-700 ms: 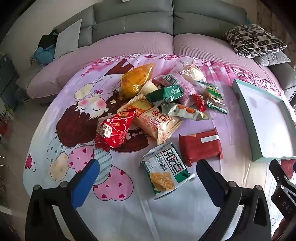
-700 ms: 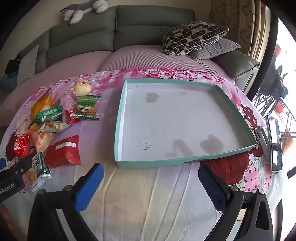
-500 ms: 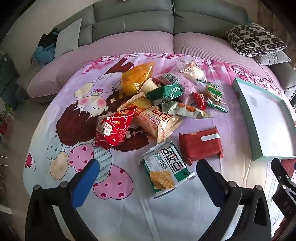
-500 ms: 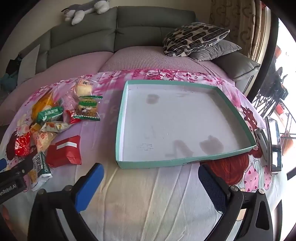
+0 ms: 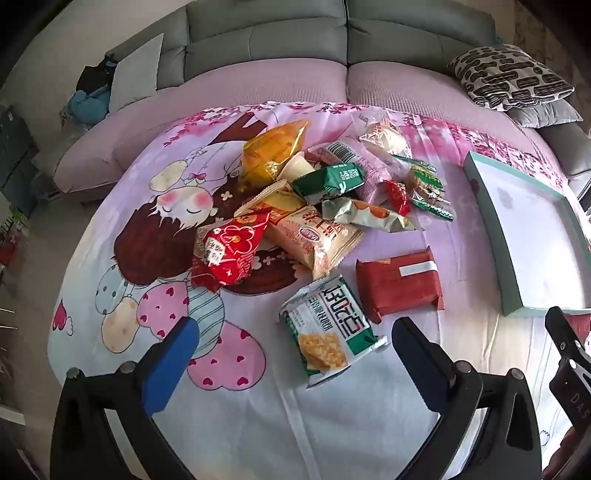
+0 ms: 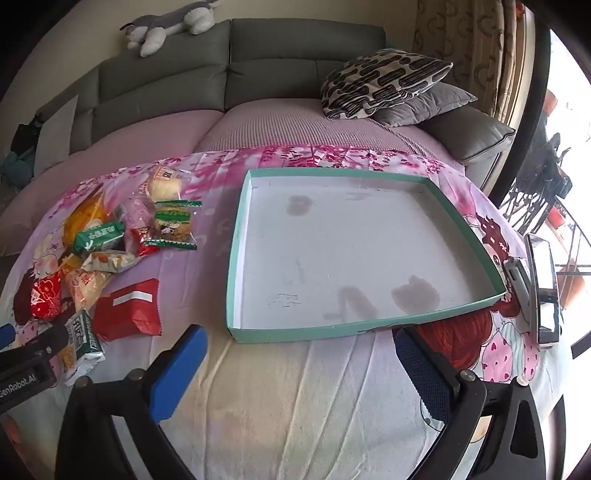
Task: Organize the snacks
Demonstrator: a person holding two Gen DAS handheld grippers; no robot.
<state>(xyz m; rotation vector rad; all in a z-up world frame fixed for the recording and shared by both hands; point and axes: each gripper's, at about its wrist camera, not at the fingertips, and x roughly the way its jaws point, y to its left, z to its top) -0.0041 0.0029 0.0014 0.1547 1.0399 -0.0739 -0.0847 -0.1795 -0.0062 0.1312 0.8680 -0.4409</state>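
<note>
A pile of several snack packets [image 5: 317,199] lies on the cartoon-print sheet. Nearest my left gripper [image 5: 295,354] are a green-and-white cracker packet [image 5: 330,332] and a dark red packet [image 5: 399,282]. The left gripper is open and empty, just short of the cracker packet. A shallow teal-rimmed tray [image 6: 236,258] with a white, empty floor lies to the right of the pile; it also shows in the left wrist view [image 5: 484,221]. My right gripper [image 6: 299,362] is open and empty, hovering before the tray's near rim. The pile shows at the left of the right wrist view [image 6: 110,243].
A grey sofa [image 5: 332,40] with purple seat covers runs behind the sheet. Patterned and grey cushions [image 6: 388,85] sit at the back right. A phone on a stand [image 6: 543,291] lies right of the tray. A plush toy [image 6: 166,26] rests on the sofa back.
Both grippers have drifted slightly; the scene has shifted a little in both views. Both stay open and nothing was picked up.
</note>
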